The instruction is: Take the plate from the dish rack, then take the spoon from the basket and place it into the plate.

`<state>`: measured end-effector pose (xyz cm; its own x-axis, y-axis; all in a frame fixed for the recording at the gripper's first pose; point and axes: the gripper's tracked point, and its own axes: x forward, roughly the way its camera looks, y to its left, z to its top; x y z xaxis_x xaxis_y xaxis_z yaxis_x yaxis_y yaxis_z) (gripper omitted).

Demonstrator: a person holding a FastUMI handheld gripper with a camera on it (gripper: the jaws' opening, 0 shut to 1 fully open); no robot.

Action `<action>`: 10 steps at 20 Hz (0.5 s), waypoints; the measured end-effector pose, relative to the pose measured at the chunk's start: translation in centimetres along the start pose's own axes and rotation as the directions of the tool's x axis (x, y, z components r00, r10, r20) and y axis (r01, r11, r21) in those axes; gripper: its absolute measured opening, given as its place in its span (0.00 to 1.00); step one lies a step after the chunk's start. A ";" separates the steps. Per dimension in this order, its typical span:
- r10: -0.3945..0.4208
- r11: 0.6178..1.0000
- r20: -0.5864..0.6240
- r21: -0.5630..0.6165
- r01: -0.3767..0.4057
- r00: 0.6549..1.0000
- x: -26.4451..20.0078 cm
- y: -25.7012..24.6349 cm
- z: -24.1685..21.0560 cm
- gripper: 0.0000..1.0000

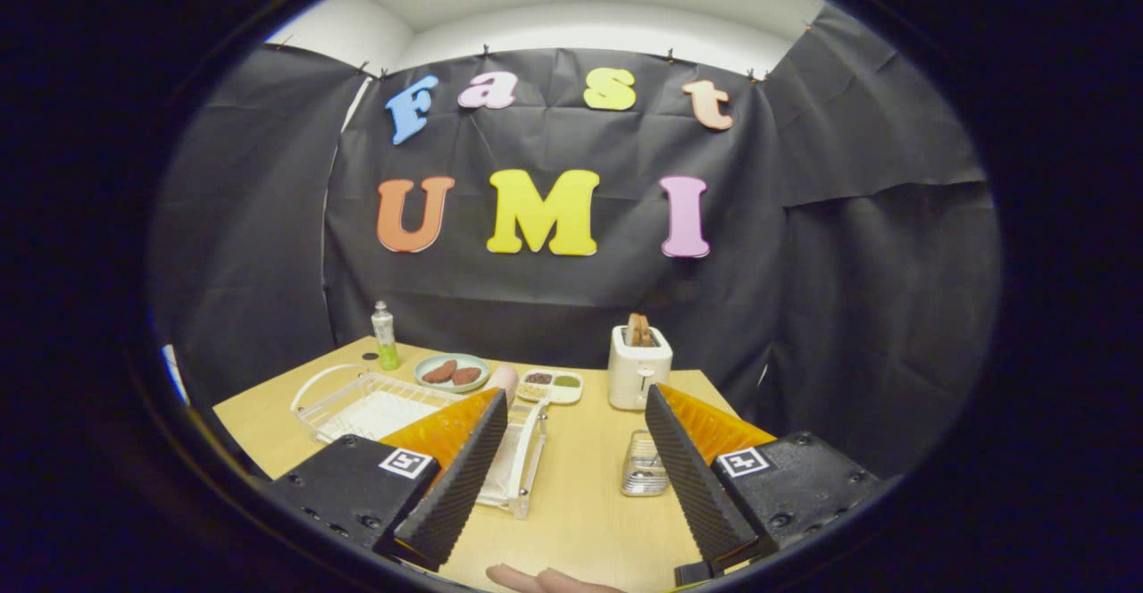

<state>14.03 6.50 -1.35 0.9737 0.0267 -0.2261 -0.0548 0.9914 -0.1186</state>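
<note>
My gripper (574, 398) is open above the wooden table (580, 504), with nothing between its fingers. A clear and white dish rack (375, 405) lies ahead on the left, partly hidden by the left finger. A pale pink rounded edge (504, 379), apparently the plate standing in the rack, peeks out just beyond the left fingertip. A small metal mesh basket (645, 466) stands beside the right finger, on its inner side. I cannot make out the spoon inside it.
A white toaster (638, 370) with bread stands beyond the right fingertip. Further back sit a green dish with brown food (452, 371), a small condiment tray (551, 386) and a green-bottomed bottle (385, 336). A person's fingertip (545, 580) shows at the table's near edge.
</note>
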 end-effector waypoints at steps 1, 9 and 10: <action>-0.002 1.000 -0.026 -0.009 0.002 1.000 1.4 0.6 0.4 1.00; 0.063 0.998 -0.366 -0.006 -0.070 0.928 11.9 6.9 1.3 1.00; 0.065 0.998 -0.427 0.007 -0.069 0.902 13.1 7.3 0.9 1.00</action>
<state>26.55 14.20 -4.27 0.7799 0.0341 -0.6249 -0.1199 0.9882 -0.0957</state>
